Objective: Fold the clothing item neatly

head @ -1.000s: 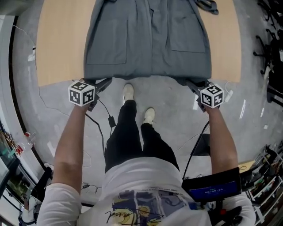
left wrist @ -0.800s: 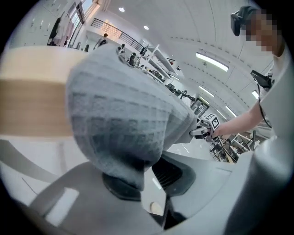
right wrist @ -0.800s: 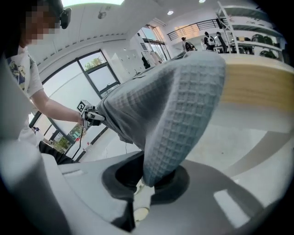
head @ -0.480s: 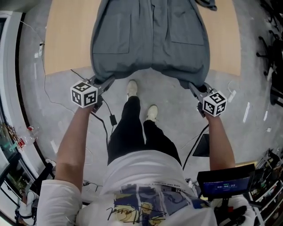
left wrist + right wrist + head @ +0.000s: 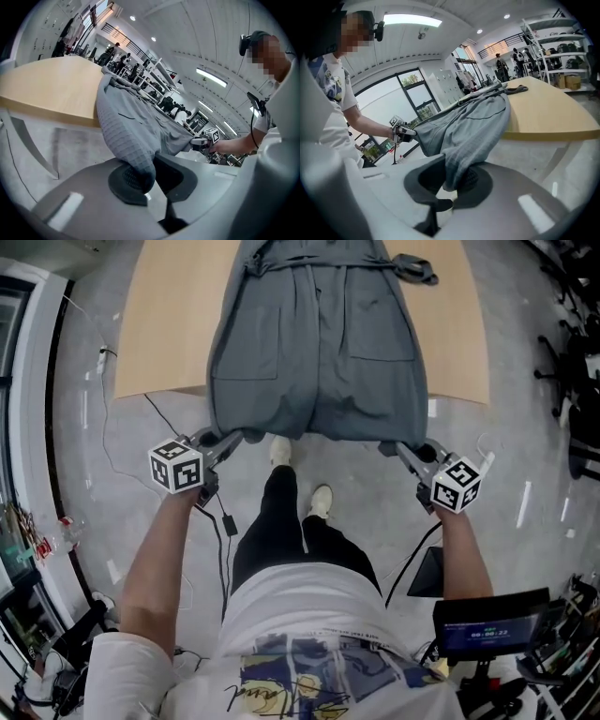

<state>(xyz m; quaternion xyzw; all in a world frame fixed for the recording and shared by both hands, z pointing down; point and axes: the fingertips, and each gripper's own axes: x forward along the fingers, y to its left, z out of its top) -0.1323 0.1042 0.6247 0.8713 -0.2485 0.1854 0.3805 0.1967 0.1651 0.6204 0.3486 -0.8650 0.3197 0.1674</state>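
Grey garment corners are pinched tight in both sets of jaws. The left gripper holds the bottom left corner, and the right gripper holds the bottom right one. From the jaws the garment runs straight away from the person and up onto the worktop. Its bottom edge hangs off the near side, above the floor. Both grippers are just as near to it, so the fold probably means carrying both corners forward together.
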